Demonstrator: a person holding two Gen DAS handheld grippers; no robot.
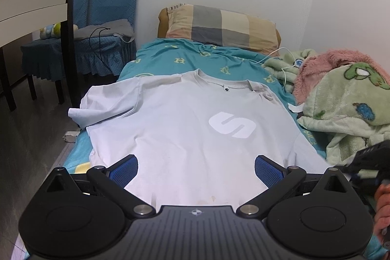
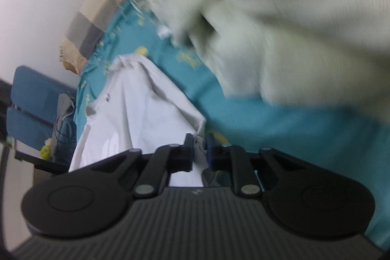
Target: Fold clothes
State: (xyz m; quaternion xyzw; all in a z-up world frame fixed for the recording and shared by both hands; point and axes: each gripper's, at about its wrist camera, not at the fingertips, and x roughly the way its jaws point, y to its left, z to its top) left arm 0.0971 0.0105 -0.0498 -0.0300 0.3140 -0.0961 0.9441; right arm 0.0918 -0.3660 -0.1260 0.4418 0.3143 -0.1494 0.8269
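T-shirt (image 2: 136,113) pinched in right gripper (image 2: 199,145)

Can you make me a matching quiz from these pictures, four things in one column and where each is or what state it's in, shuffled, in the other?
Things:
1. T-shirt
2. checked pillow
3. left gripper
4. right gripper

Place or state:
A. shut on the shirt's edge
B. at the head of the bed against the wall
C. open, above the shirt's hem
D. spread face up on the teal sheet

Pairs: 1-D, 2-B, 3-C, 4-A
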